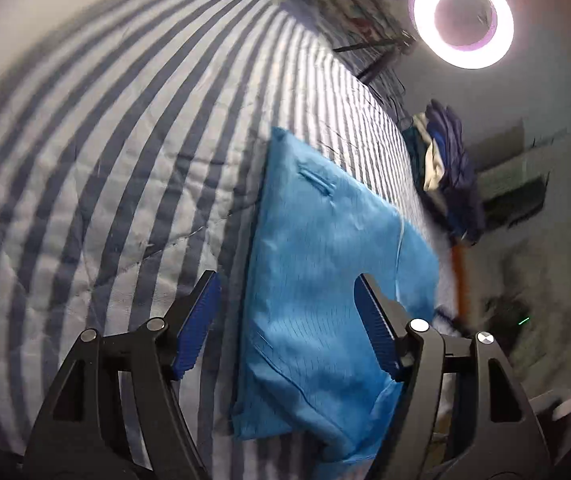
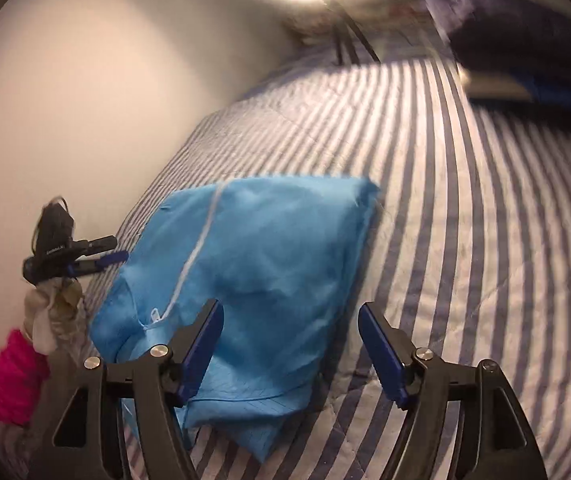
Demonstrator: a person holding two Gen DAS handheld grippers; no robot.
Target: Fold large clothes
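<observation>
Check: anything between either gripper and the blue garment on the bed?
Nothing visible. The folded blue garment lies bare on the striped bedspread, directly ahead of the open left gripper and open right gripper. The clothes pile sits aside.

We take this for a home bedroom: a bed under a blue-and-white striped quilt (image 1: 125,184) stands against a plain wall (image 2: 105,92), a heap of clothes (image 1: 445,168) lies at its edge, and a ring light (image 1: 463,16) glows beyond.
</observation>
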